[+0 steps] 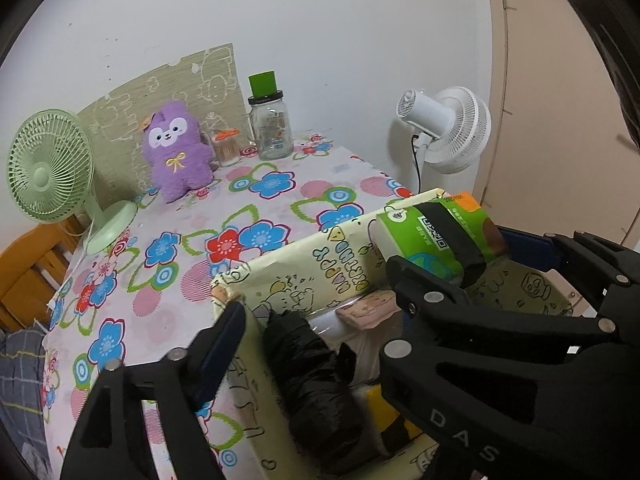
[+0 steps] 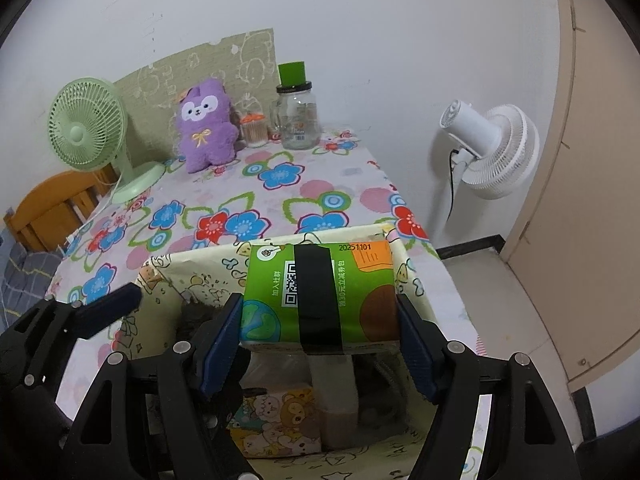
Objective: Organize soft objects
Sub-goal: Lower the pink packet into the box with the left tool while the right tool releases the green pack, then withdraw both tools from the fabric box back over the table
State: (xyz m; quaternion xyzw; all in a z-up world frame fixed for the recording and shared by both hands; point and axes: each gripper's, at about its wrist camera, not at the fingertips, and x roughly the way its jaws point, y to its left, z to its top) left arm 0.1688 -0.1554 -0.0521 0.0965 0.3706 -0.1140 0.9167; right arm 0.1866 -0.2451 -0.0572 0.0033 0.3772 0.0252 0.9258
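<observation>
My right gripper [image 2: 320,320] is shut on a green tissue pack [image 2: 320,292] with a black tape band and holds it just above the open yellow cartoon-print storage box [image 2: 192,276]. The pack also shows in the left wrist view [image 1: 436,236] over the box's far wall [image 1: 304,264]. My left gripper [image 1: 320,304] is open; one finger [image 1: 224,336] is outside the box's left rim, the other hidden behind the right gripper. Inside the box lie a black bag bundle [image 1: 316,384] and a bear-print pack [image 2: 276,420]. A purple plush toy [image 1: 176,148] sits upright at the table's back.
The table has a flowered cloth [image 1: 256,200]. At the back stand a green desk fan [image 1: 52,172], a glass jar with green cap [image 1: 272,124] and a small toothpick jar [image 1: 226,146]. A white floor fan [image 1: 448,128] stands right of the table. A wooden chair [image 2: 52,208] is at left.
</observation>
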